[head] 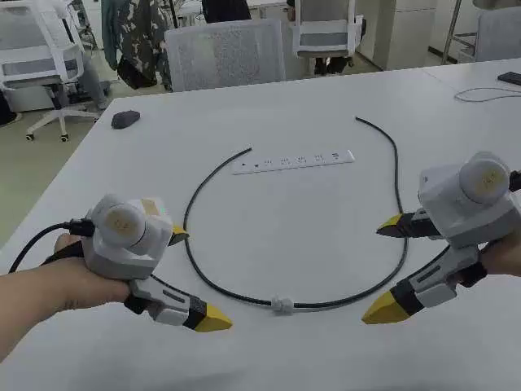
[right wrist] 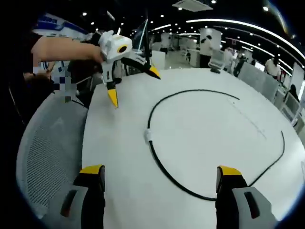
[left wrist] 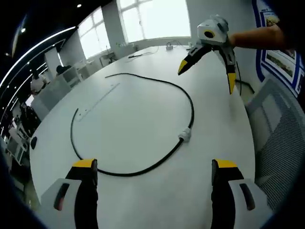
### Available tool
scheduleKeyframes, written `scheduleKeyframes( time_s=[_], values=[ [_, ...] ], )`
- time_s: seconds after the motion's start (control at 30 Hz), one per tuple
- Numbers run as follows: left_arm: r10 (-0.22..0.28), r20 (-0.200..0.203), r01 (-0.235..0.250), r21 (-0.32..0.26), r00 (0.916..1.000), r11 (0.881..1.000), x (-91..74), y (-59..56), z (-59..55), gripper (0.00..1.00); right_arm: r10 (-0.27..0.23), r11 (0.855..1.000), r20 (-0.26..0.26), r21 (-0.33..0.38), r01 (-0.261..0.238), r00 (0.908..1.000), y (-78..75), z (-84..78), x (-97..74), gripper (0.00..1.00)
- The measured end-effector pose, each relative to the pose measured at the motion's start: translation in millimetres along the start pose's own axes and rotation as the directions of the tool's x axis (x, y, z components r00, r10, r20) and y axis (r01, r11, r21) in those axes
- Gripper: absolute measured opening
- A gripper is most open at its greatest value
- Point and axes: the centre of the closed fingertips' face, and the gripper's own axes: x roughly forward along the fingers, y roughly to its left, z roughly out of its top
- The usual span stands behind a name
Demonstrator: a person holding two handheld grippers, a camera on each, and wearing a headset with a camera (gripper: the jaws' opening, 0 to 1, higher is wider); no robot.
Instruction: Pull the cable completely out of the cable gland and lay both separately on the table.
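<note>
A long black cable (head: 244, 288) lies in a wide loop on the white table (head: 293, 220), threaded through a small white cable gland (head: 282, 305) near the front edge. The gland (left wrist: 184, 134) sits between both grippers, touched by neither. My left gripper (head: 195, 278) hovers open at the lower left, its yellow-tipped jaws spread wide with nothing between them. On the right my right gripper (head: 384, 268) is open too, a hand's width from the cable. The gland (right wrist: 148, 135) and cable (right wrist: 162, 167) lie ahead of the right gripper's jaws.
A white power strip (head: 293, 162) lies inside the loop toward the back. A dark mouse (head: 124, 119) rests at the far left of the table. Office chairs (head: 224, 50) stand behind the far edge, and another cable (head: 487, 94) lies on the neighbouring desk.
</note>
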Motion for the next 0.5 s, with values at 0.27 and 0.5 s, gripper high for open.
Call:
scheduleKeyframes(
  time_s=[0.27, 0.5],
  values=[
    [-0.006, -0.031, 0.006, -0.001, 0.9995, 1.000, 1.6, -2.6, -7.6, 1.00, -0.015, 1.000, -0.003, -0.012, 0.015, 0.9999, -4.5, 1.0, 0.3, 0.96],
    [-0.005, -0.039, 0.005, -0.001, 0.9992, 1.000, 0.0, -3.9, -8.1, 1.00, -0.026, 1.000, 0.015, -0.008, 0.026, 0.9996, -6.9, 3.7, -3.2, 0.99]
  ],
)
